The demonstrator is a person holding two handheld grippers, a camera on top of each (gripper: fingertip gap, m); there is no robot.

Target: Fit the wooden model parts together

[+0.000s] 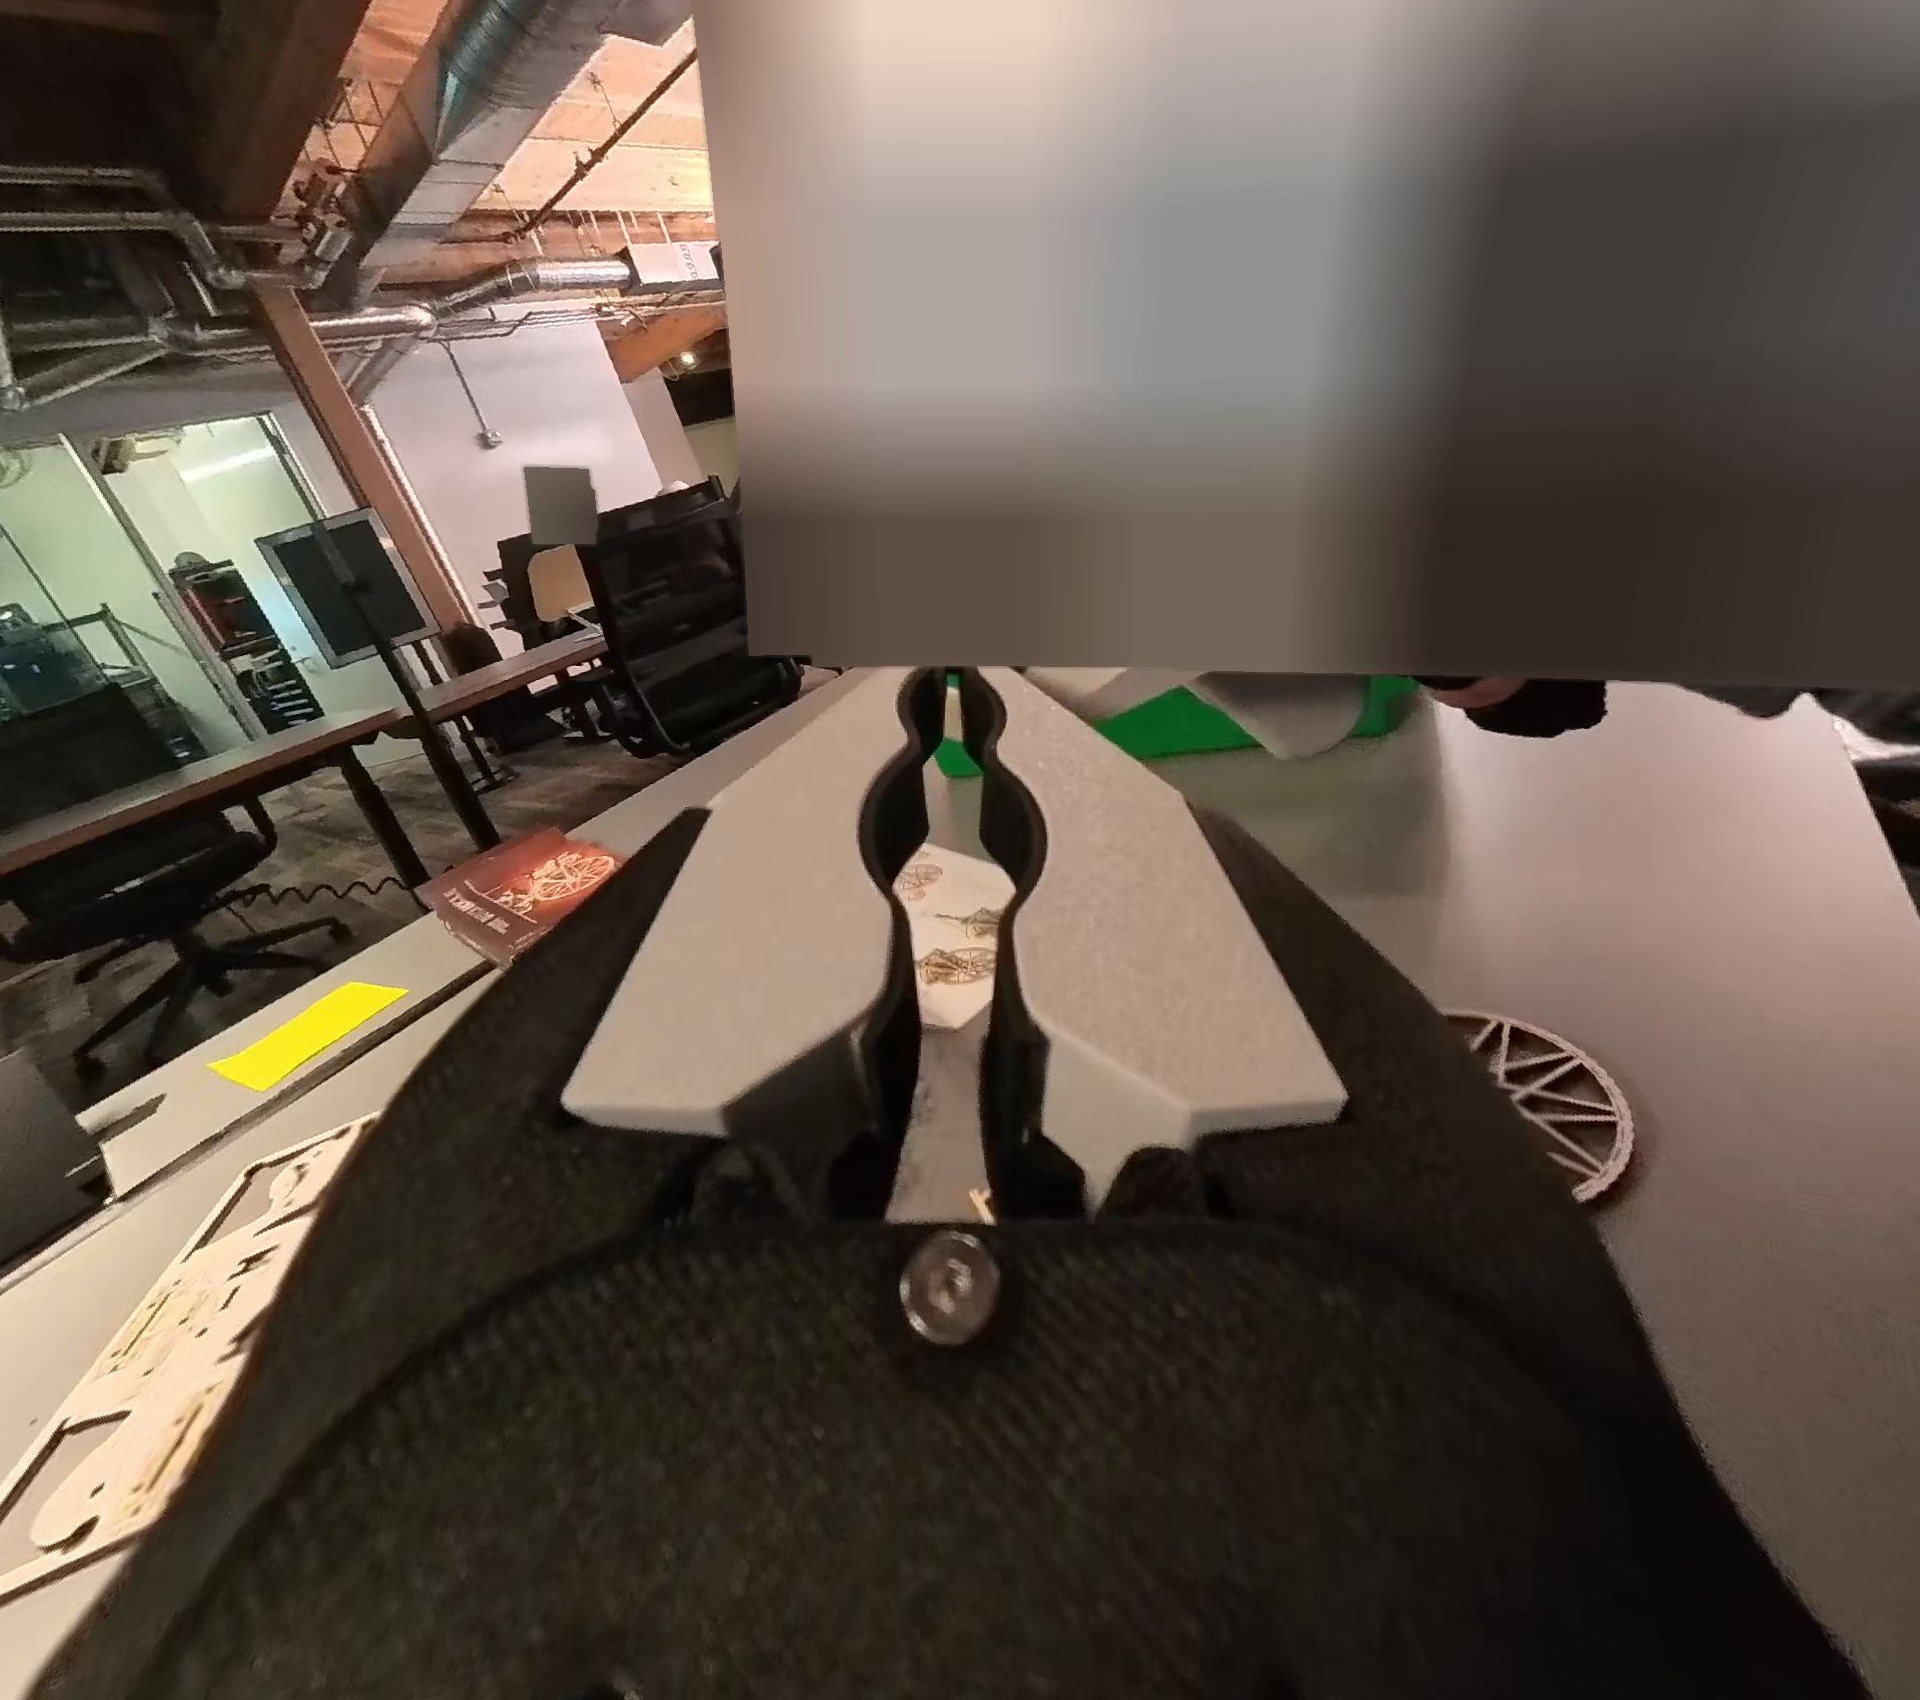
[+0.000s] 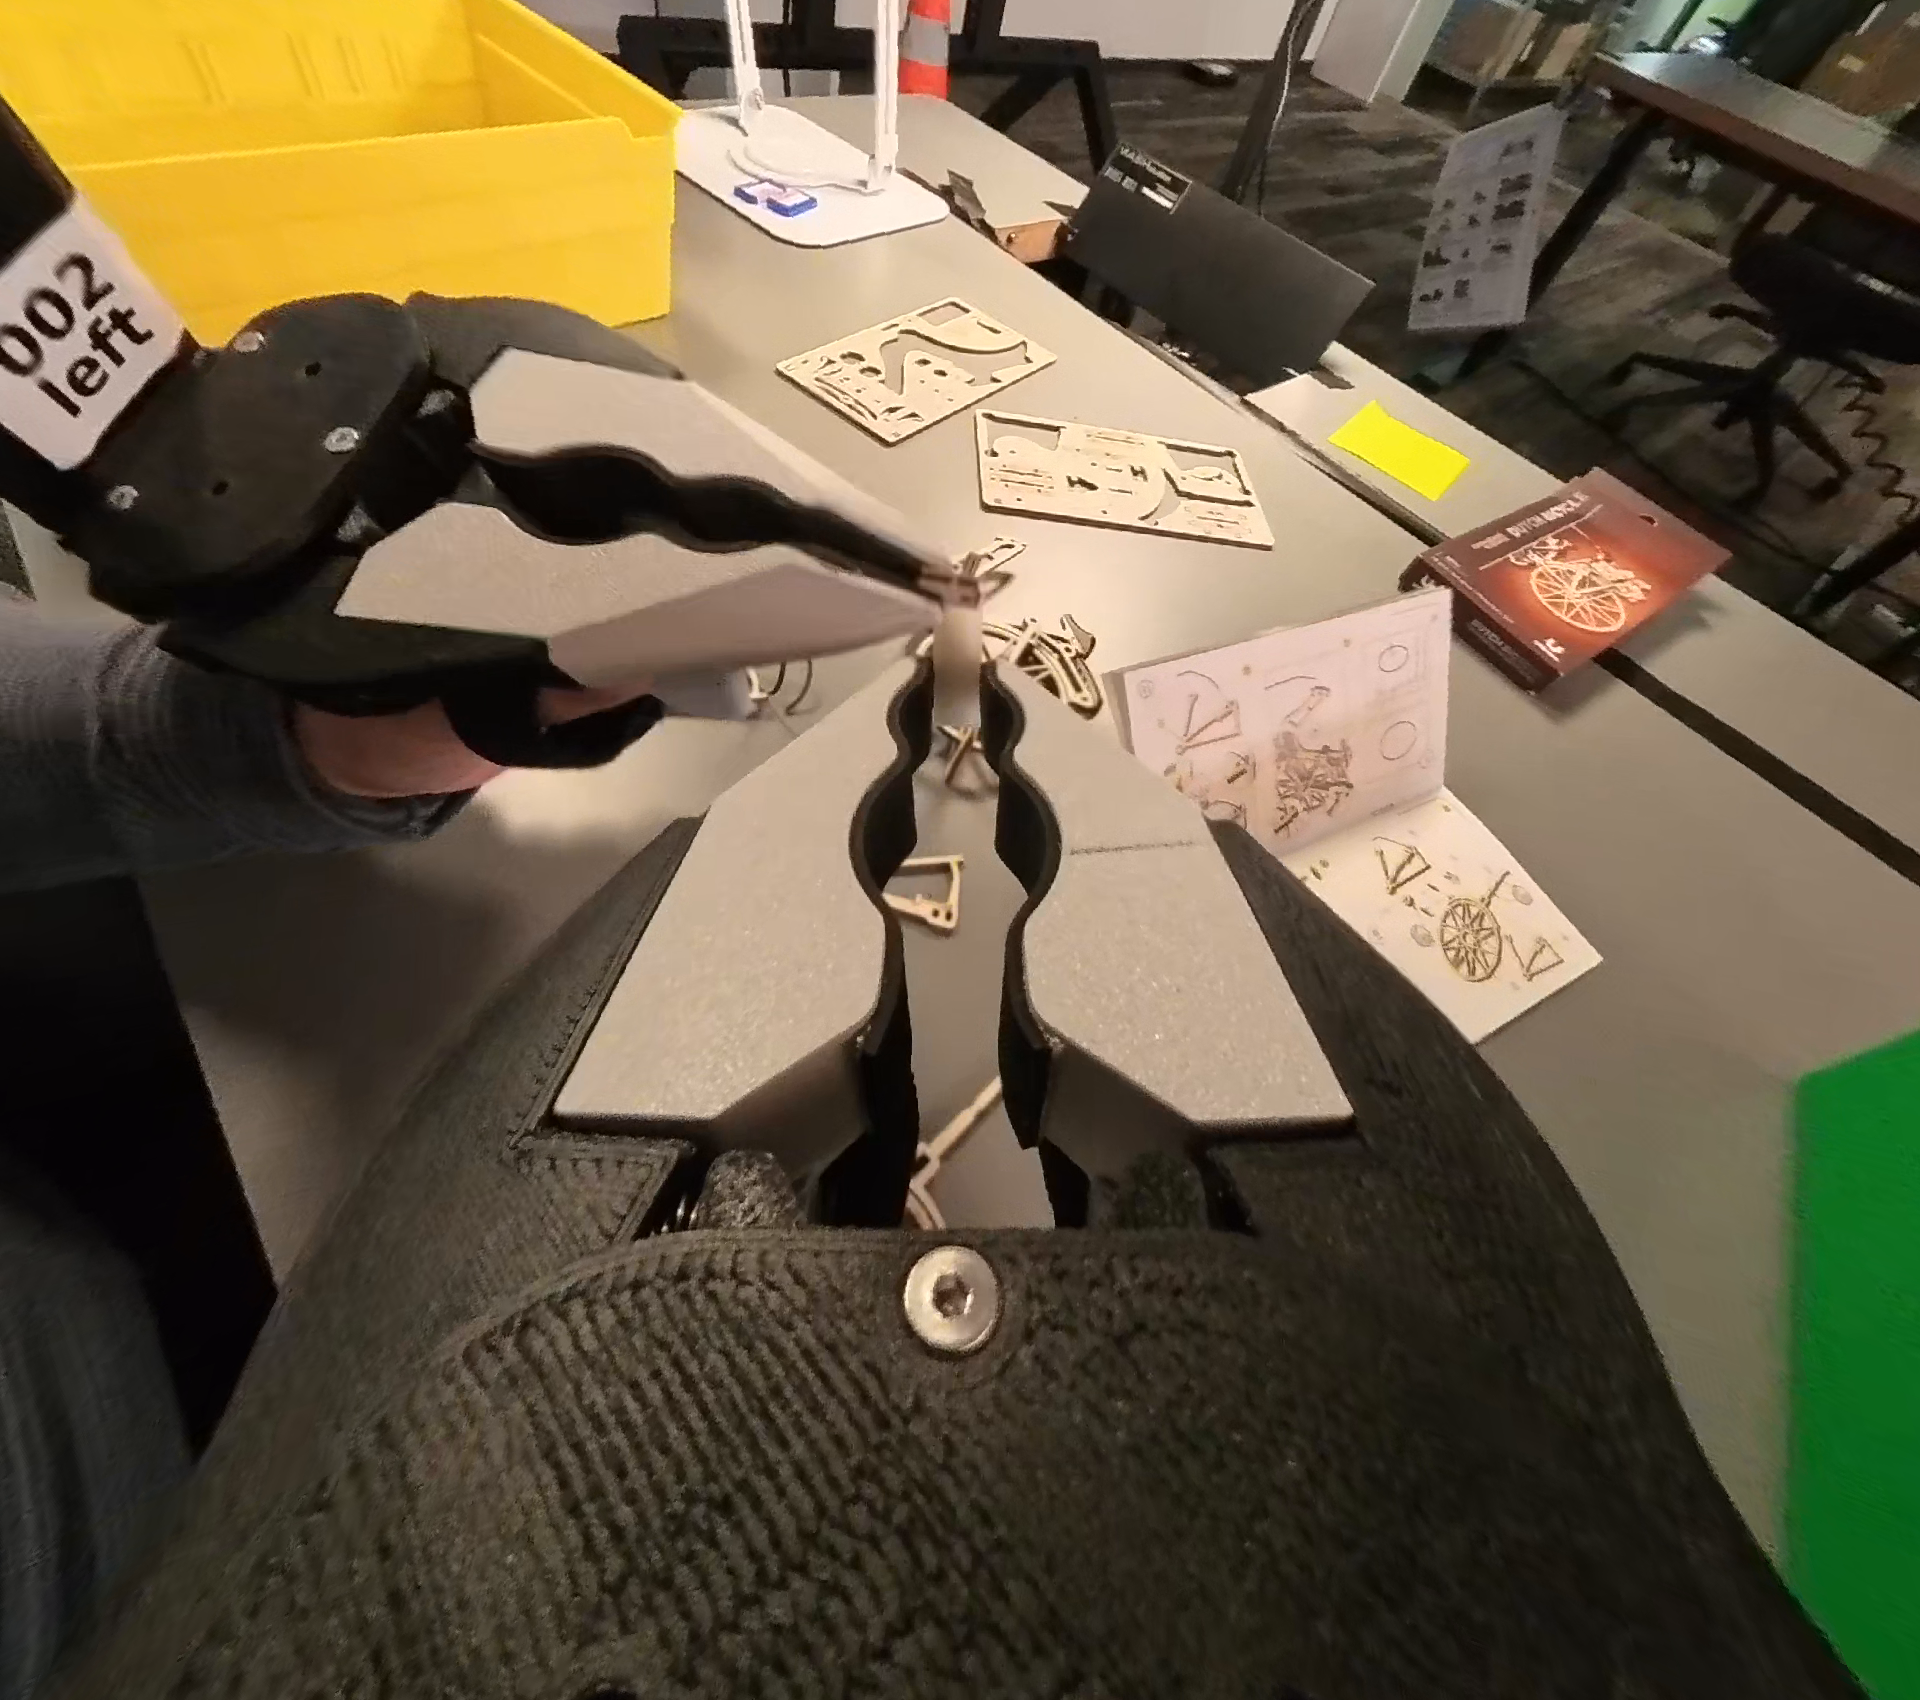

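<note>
In the right wrist view my right gripper points at the grey table, its tips shut on a pale flat wooden piece that stands upright. My left gripper comes in from the left, its tips shut on a small wooden part at the top of that piece. Loose wooden parts lie below: a curved assembly and a triangular frame. In the left wrist view my left gripper has its fingers nearly together, the tips partly cut off by a blurred patch. A spoked wooden wheel lies to the right.
Two punched wooden sheets lie farther back. An open instruction booklet and a red packet lie at the right. A yellow bin stands back left, a white stand behind it. A yellow note lies near the table seam.
</note>
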